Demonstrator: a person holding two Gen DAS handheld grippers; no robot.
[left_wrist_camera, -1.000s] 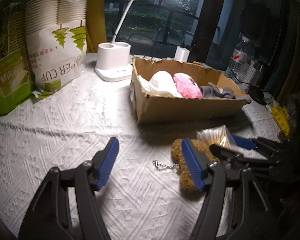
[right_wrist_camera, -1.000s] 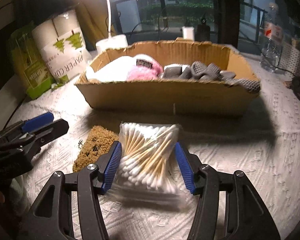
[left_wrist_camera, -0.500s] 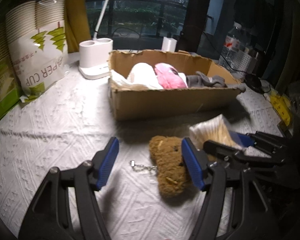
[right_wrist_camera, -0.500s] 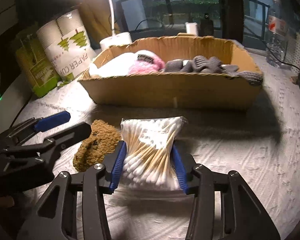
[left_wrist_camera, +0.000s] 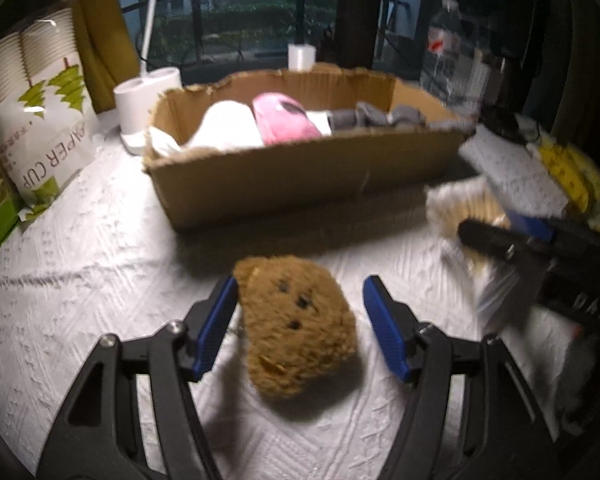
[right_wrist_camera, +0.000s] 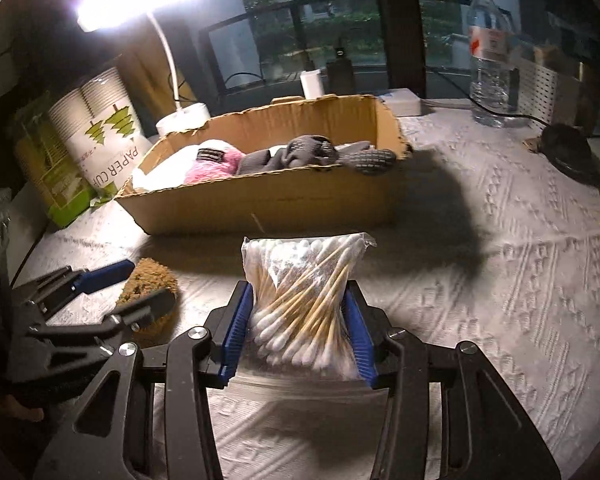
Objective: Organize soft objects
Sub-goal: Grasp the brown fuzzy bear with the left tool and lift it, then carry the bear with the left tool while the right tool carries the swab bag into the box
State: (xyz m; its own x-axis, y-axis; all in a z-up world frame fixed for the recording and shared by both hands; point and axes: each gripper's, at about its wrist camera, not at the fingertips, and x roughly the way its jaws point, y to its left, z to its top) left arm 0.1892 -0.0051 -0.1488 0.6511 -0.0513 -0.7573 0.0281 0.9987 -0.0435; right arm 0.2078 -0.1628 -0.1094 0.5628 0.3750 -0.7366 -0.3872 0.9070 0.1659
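Note:
A brown plush bear (left_wrist_camera: 296, 324) lies on the white tablecloth between the open jaws of my left gripper (left_wrist_camera: 300, 320); the left pad touches it, the right pad is apart. My right gripper (right_wrist_camera: 300, 332) is shut on a clear bag of cotton swabs (right_wrist_camera: 304, 292) and holds it above the cloth; the bag also shows blurred in the left wrist view (left_wrist_camera: 468, 208). A cardboard box (left_wrist_camera: 300, 176) behind holds a white soft item (left_wrist_camera: 224, 128), a pink plush (left_wrist_camera: 284, 120) and grey gloves (right_wrist_camera: 320, 152). The bear also shows in the right wrist view (right_wrist_camera: 148, 284).
A paper cup pack (left_wrist_camera: 36, 120) and a green box (right_wrist_camera: 48, 168) stand at the left. A white lamp base (left_wrist_camera: 144, 100) sits behind the box. A water bottle (right_wrist_camera: 490, 60) and a dark object (right_wrist_camera: 568, 148) are at the back right.
My left gripper has moved right and forward so the bear now lies between its jaws. My right gripper has shut on the cotton swab bag and lifted it.

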